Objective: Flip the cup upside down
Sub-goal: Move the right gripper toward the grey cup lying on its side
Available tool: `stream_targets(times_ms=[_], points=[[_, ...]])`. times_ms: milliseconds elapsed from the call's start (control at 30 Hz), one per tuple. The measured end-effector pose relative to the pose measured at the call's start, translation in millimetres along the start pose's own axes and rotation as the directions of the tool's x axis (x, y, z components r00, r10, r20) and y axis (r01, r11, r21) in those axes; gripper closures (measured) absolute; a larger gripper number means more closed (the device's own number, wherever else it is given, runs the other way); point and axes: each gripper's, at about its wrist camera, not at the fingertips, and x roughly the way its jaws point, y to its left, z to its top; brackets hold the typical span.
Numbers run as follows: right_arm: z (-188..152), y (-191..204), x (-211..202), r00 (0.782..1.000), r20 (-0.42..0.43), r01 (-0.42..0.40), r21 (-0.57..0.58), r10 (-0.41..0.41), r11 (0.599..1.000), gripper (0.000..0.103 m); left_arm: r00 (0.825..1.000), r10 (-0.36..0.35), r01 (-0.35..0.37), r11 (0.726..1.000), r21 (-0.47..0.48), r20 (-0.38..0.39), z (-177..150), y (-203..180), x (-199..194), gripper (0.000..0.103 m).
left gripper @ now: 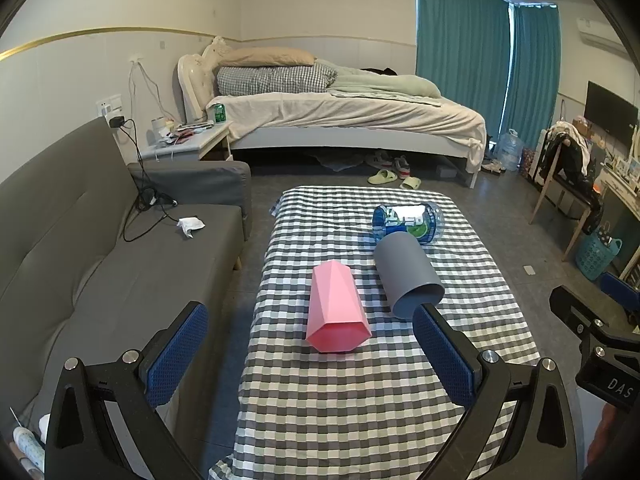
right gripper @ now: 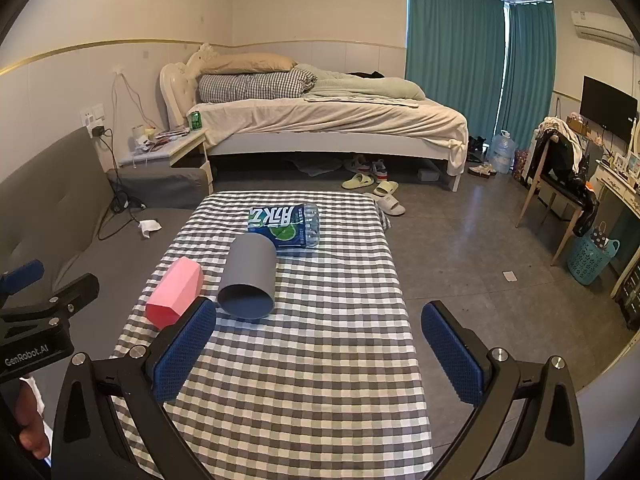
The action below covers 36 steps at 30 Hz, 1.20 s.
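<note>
Nothing of the flip looks done yet. Two cups lie on their sides on the checked table (left gripper: 360, 420), mouths turned toward the cameras: a pink faceted cup (left gripper: 336, 312) and, just beside it, a grey round cup (left gripper: 408, 276). Behind the grey one, near its closed end, a water bottle (left gripper: 408, 222) also lies on its side; whether the two touch is hard to tell from these views.

The left gripper (left gripper: 310, 356) hangs above the near part of the table with its fingers (left gripper: 178, 354) spread wide and holding nothing, the pink cup framed between them but farther off. The right gripper (right gripper: 320, 354) is likewise wide open and empty, short of the grey cup, which sits ahead and toward its left finger.

The task does not say which cup is meant. What remains, as I judge it, is the whole job: close on a cup, lift it, turn it mouth-down, and set it on the table.
</note>
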Motion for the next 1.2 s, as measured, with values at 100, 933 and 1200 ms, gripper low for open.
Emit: stream_targets(times_ms=[100,933,1200], points=[[0.3,-0.3,0.0,1.0,-0.001,-0.001,0.001,0.001,1.0,0.0,1.0,-0.001,0.001,1.0,-0.001,0.001,-0.7,0.4,0.2,0.0],[-2.6,6.3,-1.4,1.0,0.002,-0.013,0.001,0.013,1.0,0.0,1.0,0.012,-0.012,1.0,-0.013,0.006,-2.1,4.6,0.2,0.0],[-2.1,6.8,-2.4,1.0,0.003,-0.017,0.001,0.017,1.0,0.0,1.0,0.016,-0.016,1.0,-0.014,0.007,-2.4,5.1,-0.2,0.0]])
